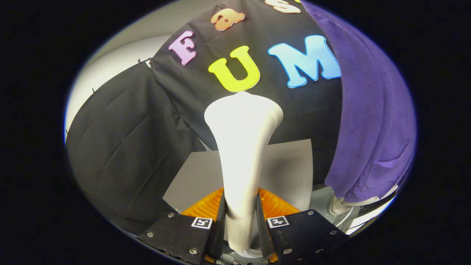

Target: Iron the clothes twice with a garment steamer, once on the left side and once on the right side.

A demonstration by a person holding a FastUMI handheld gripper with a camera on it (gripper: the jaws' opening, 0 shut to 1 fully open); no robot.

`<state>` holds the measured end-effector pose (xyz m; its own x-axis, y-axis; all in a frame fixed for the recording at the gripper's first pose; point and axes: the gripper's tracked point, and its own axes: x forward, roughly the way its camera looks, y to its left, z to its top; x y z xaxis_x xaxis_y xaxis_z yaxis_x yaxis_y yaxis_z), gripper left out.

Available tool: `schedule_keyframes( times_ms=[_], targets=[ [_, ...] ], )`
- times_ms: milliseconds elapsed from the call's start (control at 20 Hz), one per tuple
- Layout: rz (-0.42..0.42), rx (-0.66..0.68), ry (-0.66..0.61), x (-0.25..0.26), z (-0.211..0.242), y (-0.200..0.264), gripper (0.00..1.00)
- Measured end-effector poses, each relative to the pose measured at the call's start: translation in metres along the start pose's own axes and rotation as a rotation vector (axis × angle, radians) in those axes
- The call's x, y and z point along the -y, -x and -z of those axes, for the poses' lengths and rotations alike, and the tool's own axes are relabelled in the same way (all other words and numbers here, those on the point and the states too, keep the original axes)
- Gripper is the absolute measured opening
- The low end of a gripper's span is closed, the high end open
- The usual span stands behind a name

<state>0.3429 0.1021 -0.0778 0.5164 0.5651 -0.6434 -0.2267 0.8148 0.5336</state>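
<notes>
A white garment steamer (241, 147) stands up between my fingers, its handle pinched by both of them and its wide head rising ahead. My gripper (240, 213) is shut on that handle. A purple garment (368, 121) hangs to the right of the steamer, a short way beyond the head, draped in folds down to a white base. The steamer head points at the black cloth wall, left of the garment, and does not touch the purple fabric.
The black cloth wall (121, 147) spans the back and left. A grey surface (290, 165) lies below the steamer. A white stand base with a cable (340, 208) sits under the garment's lower edge.
</notes>
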Motion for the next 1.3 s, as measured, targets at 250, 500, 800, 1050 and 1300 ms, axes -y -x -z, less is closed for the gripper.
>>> schedule_keyframes(
  times_ms=[250,500,800,1050,1300],
  targets=[
    [0.018,0.049,-0.007,0.002,0.037,0.056,0.40],
    [0.043,0.103,-0.003,-0.003,0.085,0.118,0.40],
    [0.085,0.188,-0.010,-0.004,0.136,0.182,0.40],
    [0.113,0.229,-0.004,0.000,0.176,0.218,0.40],
    [0.152,0.276,-0.027,0.008,0.191,0.247,0.40]
  ],
)
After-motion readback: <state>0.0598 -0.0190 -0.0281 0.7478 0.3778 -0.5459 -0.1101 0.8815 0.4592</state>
